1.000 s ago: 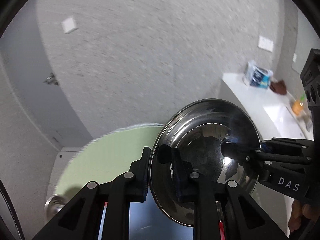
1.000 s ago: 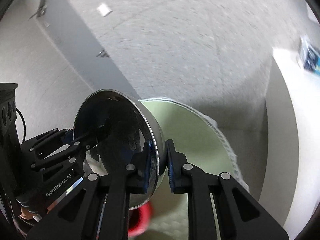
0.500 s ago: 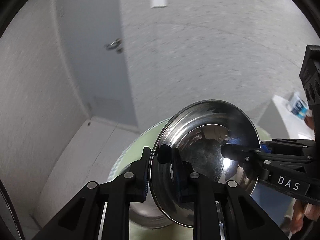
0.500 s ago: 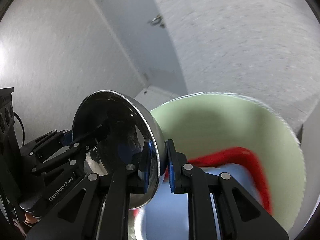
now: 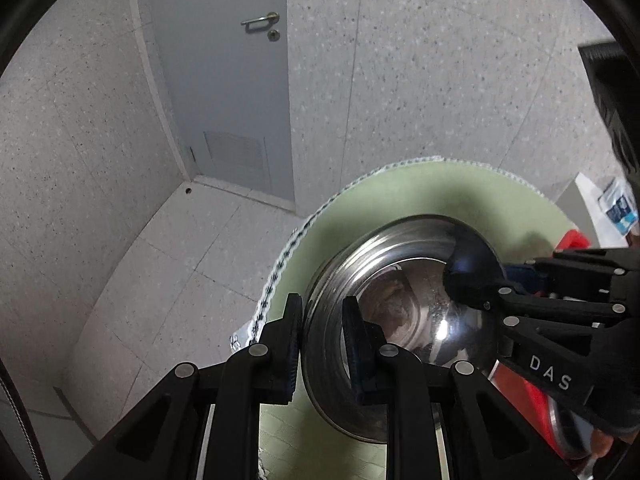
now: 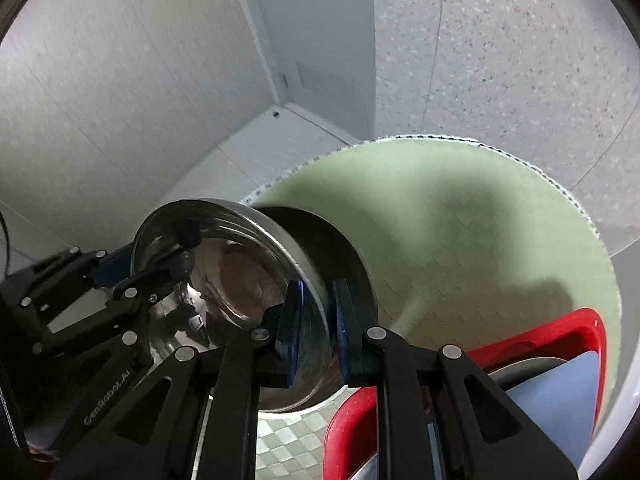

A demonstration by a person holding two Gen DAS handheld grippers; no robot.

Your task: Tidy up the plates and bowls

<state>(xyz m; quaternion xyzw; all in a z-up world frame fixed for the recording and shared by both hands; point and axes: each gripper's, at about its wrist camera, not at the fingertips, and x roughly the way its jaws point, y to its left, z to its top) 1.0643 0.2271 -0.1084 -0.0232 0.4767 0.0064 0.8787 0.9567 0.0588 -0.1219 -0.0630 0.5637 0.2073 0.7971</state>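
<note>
A shiny steel bowl (image 5: 404,320) is held between both grippers over a round table with a pale green cloth (image 5: 400,196). My left gripper (image 5: 322,344) is shut on the bowl's left rim. My right gripper (image 6: 316,328) is shut on the opposite rim of the bowl (image 6: 224,280), and it also shows in the left wrist view (image 5: 480,284) at the right. Below the held bowl, ridged steel rims suggest other bowls, but I cannot tell whether the held one touches them.
A red tray (image 6: 552,336) with a blue plate (image 6: 556,392) and a dark rim lies at the table's right. A grey door (image 5: 224,80) and speckled walls stand behind. The tiled floor (image 5: 168,264) lies left of the table edge.
Both grippers and the bowl have tilted down and swung left. The table, tray and floor have come into view, and the bowl sits low over the cloth.
</note>
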